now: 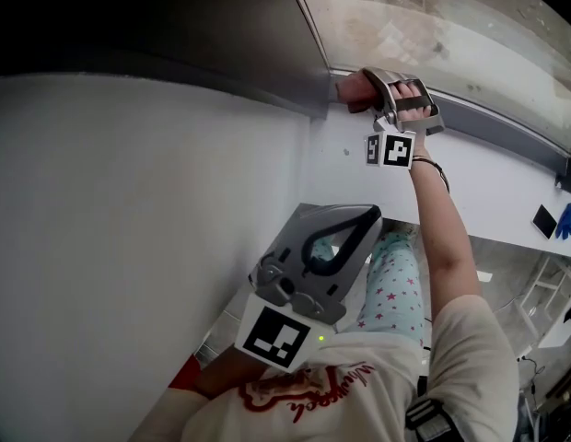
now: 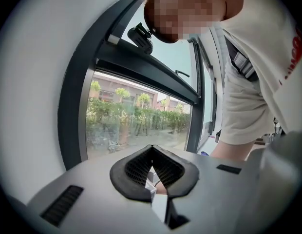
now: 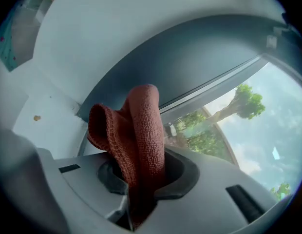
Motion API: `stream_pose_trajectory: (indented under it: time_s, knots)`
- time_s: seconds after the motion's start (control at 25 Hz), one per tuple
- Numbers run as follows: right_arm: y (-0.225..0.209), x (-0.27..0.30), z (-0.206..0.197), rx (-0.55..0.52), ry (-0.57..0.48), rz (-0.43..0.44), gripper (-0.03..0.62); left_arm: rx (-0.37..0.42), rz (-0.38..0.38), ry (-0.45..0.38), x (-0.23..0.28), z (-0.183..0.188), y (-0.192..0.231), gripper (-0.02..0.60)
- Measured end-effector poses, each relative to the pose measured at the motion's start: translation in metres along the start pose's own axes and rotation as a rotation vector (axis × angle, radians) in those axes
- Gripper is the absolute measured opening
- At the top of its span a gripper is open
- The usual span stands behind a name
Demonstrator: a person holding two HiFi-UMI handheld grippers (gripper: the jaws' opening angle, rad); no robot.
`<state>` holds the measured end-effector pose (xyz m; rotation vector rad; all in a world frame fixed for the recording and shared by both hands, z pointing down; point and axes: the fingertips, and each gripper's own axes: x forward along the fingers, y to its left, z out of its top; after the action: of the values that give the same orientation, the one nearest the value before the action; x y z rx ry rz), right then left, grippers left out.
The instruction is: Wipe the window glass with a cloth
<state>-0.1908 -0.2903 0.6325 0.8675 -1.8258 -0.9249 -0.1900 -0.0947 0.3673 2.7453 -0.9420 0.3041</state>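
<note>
The right grey plastic gripper (image 1: 367, 83) is raised ahead, jaws clamped on the folded reddish terry cloth (image 3: 141, 130), at the dark metal frame (image 1: 308, 72) corner, left of the clear window glass (image 1: 470, 35). The left grey plastic gripper (image 1: 345, 233) sits below, well apart, near the torso.

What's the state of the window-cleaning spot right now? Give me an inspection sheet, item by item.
Surface: window glass in a dark frame, with white wall beside it.
Job's things: red-brown cloth, bunched, up by the frame's corner; whether it touches the glass cannot be told.
Clutter: a small black item and a blue item at the far right, too small to identify.
Grippers: right gripper shut on the cloth; left gripper shut with nothing in it, held close to the body.
Cables: nothing seen.
Surroundings: trees and sky outside the glass.
</note>
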Motion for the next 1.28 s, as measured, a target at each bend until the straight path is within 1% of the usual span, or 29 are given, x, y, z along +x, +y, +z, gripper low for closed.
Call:
stream_pose_trajectory:
  time_s: [0.2, 0.32, 0.44, 0.52, 0.6, 0.64, 0.68, 0.72, 0.84, 0.88, 0.96, 1.0, 1.08, 1.16, 1.28]
  knots:
    - [0.038, 0.001, -0.008, 0.007, 0.027, 0.137, 0.094, 0.002, -0.008, 0.004, 0.011, 0.011, -0.008, 0.018]
    - [0.068, 0.01, -0.029, 0.034, 0.093, 0.209, 0.094, 0.008, -0.011, 0.005, 0.012, 0.009, -0.011, 0.018]
    - [0.091, 0.016, -0.055, 0.072, 0.158, 0.278, 0.094, 0.009, -0.007, 0.023, 0.013, 0.002, -0.011, 0.018]
    - [0.094, 0.011, -0.062, 0.148, 0.192, 0.291, 0.089, 0.016, -0.011, 0.043, 0.011, -0.002, -0.011, 0.018]
    - [0.081, -0.005, -0.053, 0.224, 0.192, 0.267, 0.089, 0.019, -0.012, 0.053, 0.009, 0.002, -0.011, 0.018]
    - [0.061, -0.016, -0.04, 0.259, 0.165, 0.229, 0.089, 0.021, -0.011, 0.047, 0.006, 0.008, -0.011, 0.018]
    - [0.032, -0.028, -0.023, 0.288, 0.121, 0.177, 0.089, 0.025, -0.011, 0.032, 0.004, 0.016, -0.011, 0.018]
    - [-0.006, -0.041, -0.003, 0.305, 0.067, 0.114, 0.089, 0.034, -0.01, 0.011, 0.001, 0.025, -0.01, 0.018]
    - [-0.149, -0.083, 0.06, 0.333, -0.101, -0.107, 0.089, 0.068, -0.01, -0.065, -0.007, 0.053, -0.009, 0.018]
    - [-0.194, -0.097, 0.077, 0.346, -0.14, -0.175, 0.089, 0.076, -0.012, -0.085, -0.011, 0.062, -0.009, 0.018]
    - [-0.263, -0.122, 0.101, 0.349, -0.167, -0.282, 0.089, 0.085, -0.016, -0.118, -0.02, 0.079, -0.012, 0.018]
    - [-0.287, -0.131, 0.11, 0.335, -0.161, -0.321, 0.089, 0.088, -0.019, -0.132, -0.025, 0.086, -0.013, 0.018]
    - [-0.314, -0.138, 0.123, 0.306, -0.137, -0.367, 0.089, 0.093, -0.024, -0.158, -0.032, 0.094, -0.015, 0.018]
    - [-0.33, -0.139, 0.133, 0.299, -0.126, -0.399, 0.089, 0.087, -0.028, -0.181, -0.035, 0.099, -0.015, 0.018]
    - [-0.343, -0.134, 0.145, 0.293, -0.119, -0.438, 0.089, 0.064, -0.032, -0.192, -0.04, 0.101, -0.014, 0.018]
